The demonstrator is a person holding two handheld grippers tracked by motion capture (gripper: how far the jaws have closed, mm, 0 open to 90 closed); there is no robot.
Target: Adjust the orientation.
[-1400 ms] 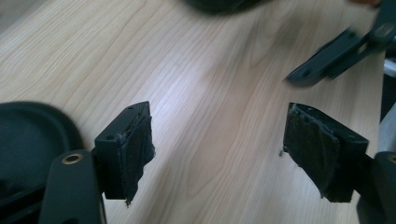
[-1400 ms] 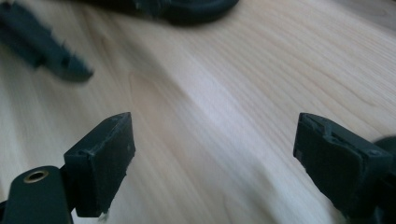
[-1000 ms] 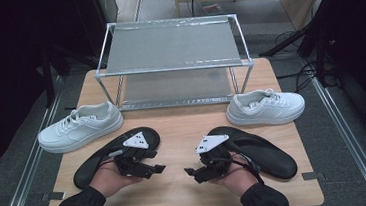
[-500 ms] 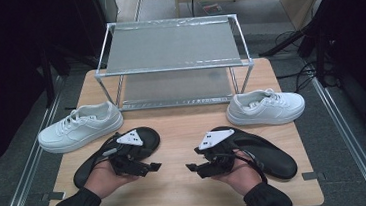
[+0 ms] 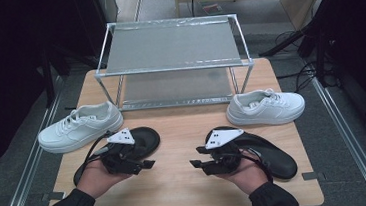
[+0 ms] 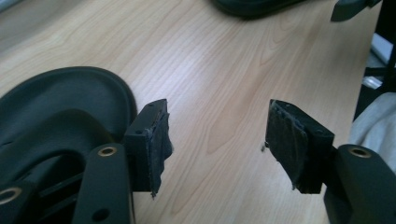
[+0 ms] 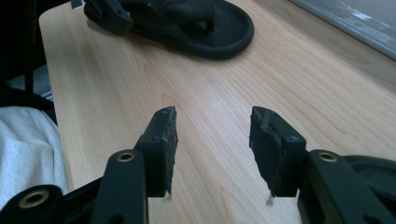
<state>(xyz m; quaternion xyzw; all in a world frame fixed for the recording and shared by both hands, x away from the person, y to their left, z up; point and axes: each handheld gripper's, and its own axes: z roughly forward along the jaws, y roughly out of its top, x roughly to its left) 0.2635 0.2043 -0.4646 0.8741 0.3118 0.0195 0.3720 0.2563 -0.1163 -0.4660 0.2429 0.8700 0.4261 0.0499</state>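
1. two black sandals lie by the hands: left sandal (image 5: 141, 139) just beside the left gripper (image 5: 146, 164), right sandal (image 5: 270, 153) beside the right gripper (image 5: 196, 164).
2. both jaws have just been closing on nothing, still parted.
3. i'd widen them, then pinch a sandal's rim squarely.

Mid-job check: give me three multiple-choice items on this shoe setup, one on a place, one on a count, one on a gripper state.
1. Where is the left white sneaker?
A. on the rack's top shelf
B. on the table, left of the rack
C. between the gripper jaws

2. How many black sandals lie on the table?
A. one
B. two
C. four

3. What do the left gripper jaws hold?
A. nothing, only bare wood shows between them
B. a sandal strap
C. a sneaker lace

Answers:
1 B, it sits on the wood beside the metal rack.
2 B, the left sandal and the right sandal.
3 A, the pads stand apart.
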